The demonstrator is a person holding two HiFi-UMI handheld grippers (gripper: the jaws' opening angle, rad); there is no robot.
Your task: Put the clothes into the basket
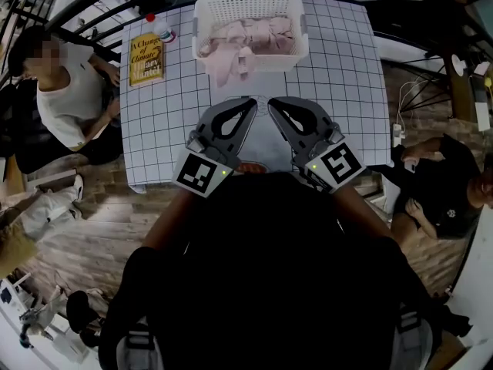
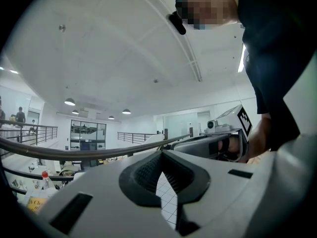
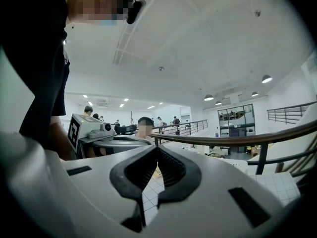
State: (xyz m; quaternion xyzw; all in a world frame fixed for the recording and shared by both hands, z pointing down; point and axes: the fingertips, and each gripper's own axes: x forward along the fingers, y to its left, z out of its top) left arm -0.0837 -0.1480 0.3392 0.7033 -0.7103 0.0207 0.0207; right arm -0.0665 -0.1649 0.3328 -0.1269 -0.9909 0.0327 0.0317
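Clothes (image 1: 248,38), pale pink and bunched, lie inside the white basket (image 1: 302,23) at the far edge of the gridded counter (image 1: 343,75), with one fold spilling over the near rim toward the person. In the head view, both claws hang close to the person's body, well apart from the basket, noses aimed at it and angled in toward each other. The left claw (image 1: 250,102) and right claw (image 1: 273,102) are both pinched together and carry nothing. The basket's long side runs crosswise, so the load sits dead ahead across bare counter. The loose fold hangs a touch to the left, so I'd judge the left claw the nearer one for tucking it in. A yellow book (image 1: 145,58) and a bottle (image 1: 162,28) sit off to the left of the basket.

In the left gripper view, the left claw (image 2: 161,153) has its ribbed pads meeting at the tip, nothing between them, only grid cloth seen through the gap below; the bottle (image 2: 45,179) shows low at left.

In the right gripper view, the right claw (image 3: 157,148) is likewise closed and bare; neither clothes nor basket can be made out from here
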